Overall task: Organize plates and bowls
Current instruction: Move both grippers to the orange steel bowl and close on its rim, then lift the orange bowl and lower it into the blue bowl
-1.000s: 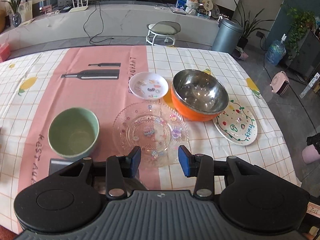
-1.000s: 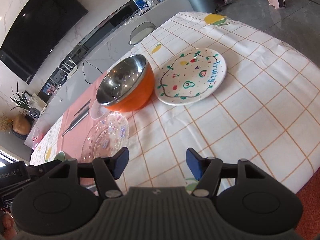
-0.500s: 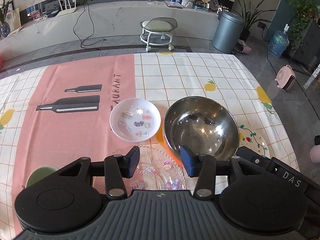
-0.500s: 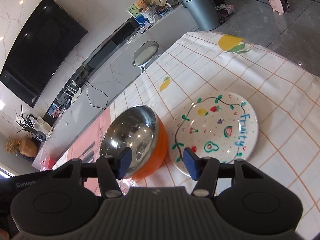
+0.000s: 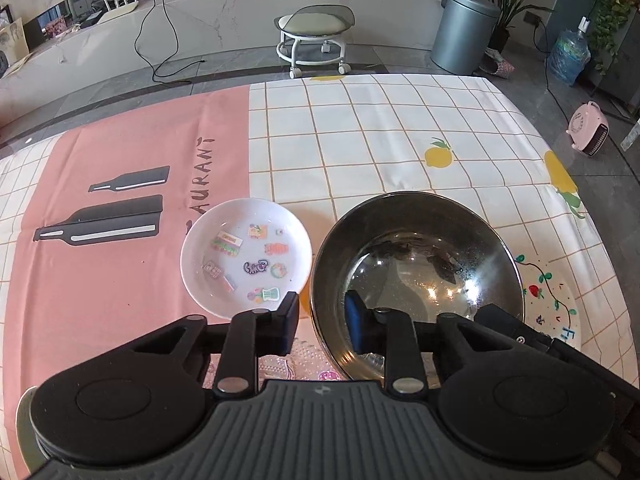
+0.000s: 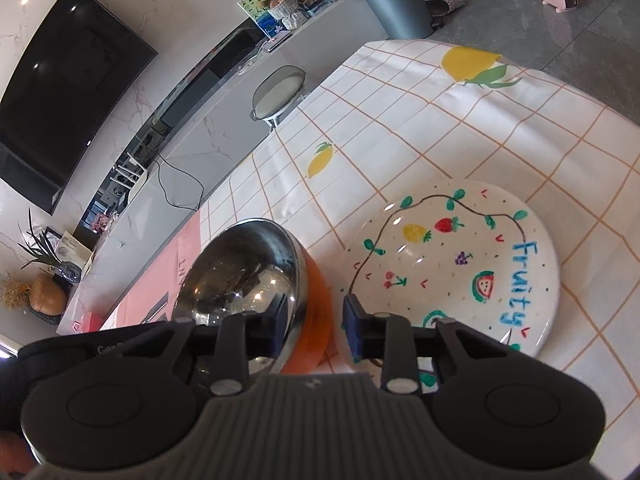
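Both tools, left and right, gape around the steel bowl's rim, hiding the glass plate.

A checked tablecloth with lemon prints and a pink panel covers the table. Beyond it stand a wheeled stool, a grey bin and a pink heater. A dark television hangs on the marble wall.

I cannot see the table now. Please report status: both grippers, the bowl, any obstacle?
Left gripper open, straddling steel bowl rim. Right gripper open, straddling its opposite rim. Fruity plate and small white dish close beside.
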`<state>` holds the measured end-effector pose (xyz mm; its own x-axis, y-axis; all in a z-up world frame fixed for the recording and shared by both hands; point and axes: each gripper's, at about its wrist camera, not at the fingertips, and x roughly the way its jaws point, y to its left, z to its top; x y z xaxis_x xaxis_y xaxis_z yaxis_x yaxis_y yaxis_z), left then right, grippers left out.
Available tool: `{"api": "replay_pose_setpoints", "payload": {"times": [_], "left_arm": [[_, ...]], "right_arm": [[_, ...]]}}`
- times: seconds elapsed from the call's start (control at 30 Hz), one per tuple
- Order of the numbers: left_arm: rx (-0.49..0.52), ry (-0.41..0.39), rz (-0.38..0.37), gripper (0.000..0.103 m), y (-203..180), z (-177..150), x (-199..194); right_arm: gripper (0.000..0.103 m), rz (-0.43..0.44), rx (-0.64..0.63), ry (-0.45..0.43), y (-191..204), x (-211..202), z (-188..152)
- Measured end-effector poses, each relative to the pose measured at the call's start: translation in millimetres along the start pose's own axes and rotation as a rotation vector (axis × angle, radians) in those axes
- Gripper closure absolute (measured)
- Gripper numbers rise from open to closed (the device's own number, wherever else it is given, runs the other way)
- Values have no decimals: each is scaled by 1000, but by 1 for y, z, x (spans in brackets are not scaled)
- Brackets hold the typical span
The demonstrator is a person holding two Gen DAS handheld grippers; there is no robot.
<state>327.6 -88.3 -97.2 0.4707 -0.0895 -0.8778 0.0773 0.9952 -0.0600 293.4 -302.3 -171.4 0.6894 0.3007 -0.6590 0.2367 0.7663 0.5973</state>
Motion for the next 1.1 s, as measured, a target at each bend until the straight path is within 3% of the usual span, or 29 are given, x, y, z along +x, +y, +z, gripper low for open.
{"api": "replay_pose_setpoints", "payload": {"times": [0.1, 0.17, 0.67, 1.1], "left_arm": [[10, 1, 6, 92, -3, -1, -1], [15, 3, 16, 94, -6, -1, -4], [-9, -156, -40, 93, -2, -31, -109], [-201, -304, -63, 92, 67, -99, -200]], "right_arm": [[82, 19, 7, 0, 0, 1, -1], [84, -4, -5, -3, 5, -1, -1], [88, 31, -49, -107, 30, -83, -17], [89, 145, -206, -103, 85, -159, -77]]}}
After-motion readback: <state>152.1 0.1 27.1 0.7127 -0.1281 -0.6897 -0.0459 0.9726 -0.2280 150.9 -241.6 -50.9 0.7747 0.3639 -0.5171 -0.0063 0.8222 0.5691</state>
